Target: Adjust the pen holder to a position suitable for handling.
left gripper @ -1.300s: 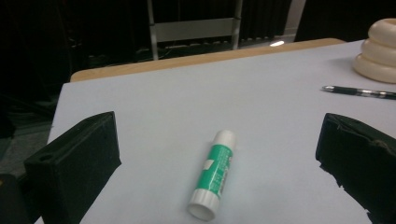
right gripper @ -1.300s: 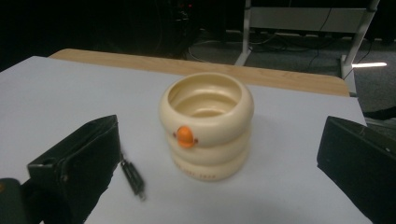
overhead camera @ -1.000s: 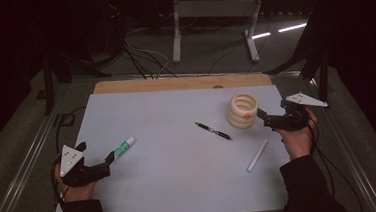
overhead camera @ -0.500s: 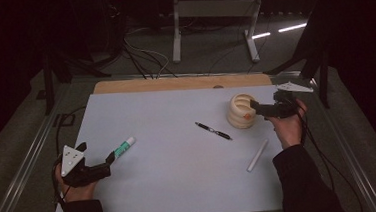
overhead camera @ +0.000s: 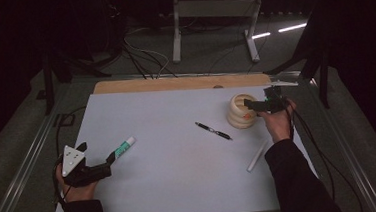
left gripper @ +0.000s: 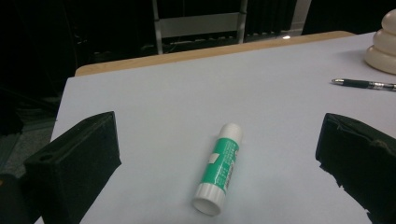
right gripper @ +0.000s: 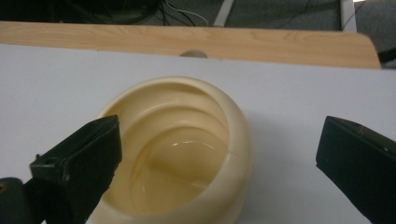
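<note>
Your right gripper (overhead camera: 250,103) hovers at the rim of the cream ribbed holder (overhead camera: 241,111) near the table's (overhead camera: 171,187) far right, jaws spread wide and holding nothing; in the right gripper view you look straight down into its glossy, hollow inside, which suits a drop or a rim grasp. Your left gripper (overhead camera: 110,161) rests low at the near left corner, jaws also spread, lined up on the green-and-white glue stick (left gripper: 220,168) lying just ahead, capped end away. A black pen (overhead camera: 213,131) and a white stick (overhead camera: 256,156) lie loose beside the holder.

left gripper (overhead camera: 110,160) low, jaws wide; right gripper (overhead camera: 250,103) raised, agape
</note>
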`<state>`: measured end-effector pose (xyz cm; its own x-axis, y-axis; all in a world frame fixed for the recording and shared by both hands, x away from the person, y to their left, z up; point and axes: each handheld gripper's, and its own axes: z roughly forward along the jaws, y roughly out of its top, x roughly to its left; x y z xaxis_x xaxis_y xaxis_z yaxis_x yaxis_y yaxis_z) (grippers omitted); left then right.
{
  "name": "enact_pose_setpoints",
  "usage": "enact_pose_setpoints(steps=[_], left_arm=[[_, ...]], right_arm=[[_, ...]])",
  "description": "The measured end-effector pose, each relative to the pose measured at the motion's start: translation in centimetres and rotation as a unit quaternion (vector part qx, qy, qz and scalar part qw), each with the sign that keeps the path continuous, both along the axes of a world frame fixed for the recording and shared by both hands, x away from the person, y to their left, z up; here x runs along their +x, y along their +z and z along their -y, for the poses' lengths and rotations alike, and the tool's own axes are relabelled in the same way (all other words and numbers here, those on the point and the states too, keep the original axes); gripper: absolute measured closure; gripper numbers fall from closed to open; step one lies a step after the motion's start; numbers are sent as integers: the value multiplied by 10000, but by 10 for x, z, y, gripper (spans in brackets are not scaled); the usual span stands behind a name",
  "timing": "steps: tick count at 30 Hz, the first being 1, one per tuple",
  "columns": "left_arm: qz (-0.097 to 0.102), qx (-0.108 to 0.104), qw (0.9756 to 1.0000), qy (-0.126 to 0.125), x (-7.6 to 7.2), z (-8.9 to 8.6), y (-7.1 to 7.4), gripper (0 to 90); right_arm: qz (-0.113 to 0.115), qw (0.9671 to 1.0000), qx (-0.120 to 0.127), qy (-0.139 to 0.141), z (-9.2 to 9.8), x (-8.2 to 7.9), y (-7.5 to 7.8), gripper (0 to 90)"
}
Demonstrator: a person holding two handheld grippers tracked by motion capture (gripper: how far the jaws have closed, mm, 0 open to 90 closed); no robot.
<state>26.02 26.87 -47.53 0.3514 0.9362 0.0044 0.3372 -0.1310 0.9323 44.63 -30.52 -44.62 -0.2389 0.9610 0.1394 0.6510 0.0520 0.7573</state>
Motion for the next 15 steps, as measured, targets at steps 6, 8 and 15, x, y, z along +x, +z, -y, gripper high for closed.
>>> enact_pose_setpoints(steps=[6, 8, 15], left_arm=[[-10, -13, 10000, 8, 0, -1, -1, 2], [-11, -9, 10000, 8, 0, -1, -1, 2], [-16, -4, 10000, 12, 0, -1, -1, 2]], right_arm=[[-349, 9993, -45, -93, -3, 15, -10, 80], [-461, 9989, -24, -118, -4, 17, -15, 172], [-792, 9958, 272, -383, -1, 19, -25, 580]])
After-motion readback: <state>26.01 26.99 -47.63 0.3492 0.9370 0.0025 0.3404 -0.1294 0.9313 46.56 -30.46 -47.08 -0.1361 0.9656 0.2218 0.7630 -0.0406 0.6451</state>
